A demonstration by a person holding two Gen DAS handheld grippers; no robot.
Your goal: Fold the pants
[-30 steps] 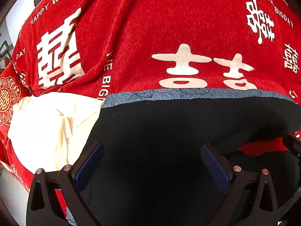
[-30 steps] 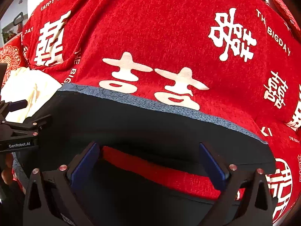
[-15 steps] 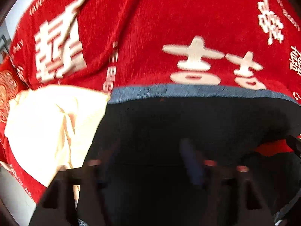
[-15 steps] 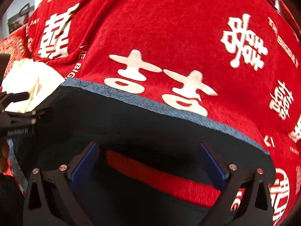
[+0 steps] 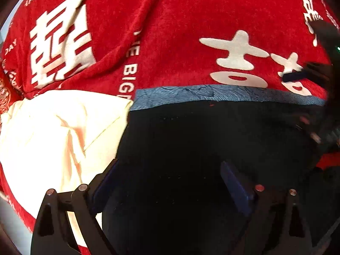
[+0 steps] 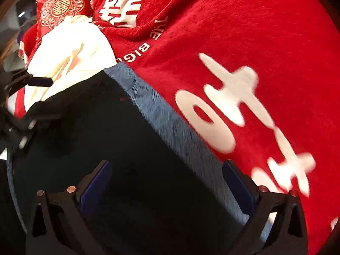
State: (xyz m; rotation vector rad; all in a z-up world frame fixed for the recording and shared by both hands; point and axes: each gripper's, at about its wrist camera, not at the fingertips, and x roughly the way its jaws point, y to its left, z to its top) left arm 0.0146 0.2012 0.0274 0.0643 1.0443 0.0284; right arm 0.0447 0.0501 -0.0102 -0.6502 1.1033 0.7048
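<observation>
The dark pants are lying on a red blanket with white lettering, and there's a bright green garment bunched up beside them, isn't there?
Not quite: the garment bunched beside the dark pants is cream-white, not green. The left wrist view shows it plainly, touching the pants' blue-grey edge, and the right wrist view shows the same. The rest holds: the pants lie on the red blanket with white lettering.

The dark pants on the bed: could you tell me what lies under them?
The dark pants lie on the red blanket and overlap the cream garment. How far either extends beneath is hidden.
</observation>
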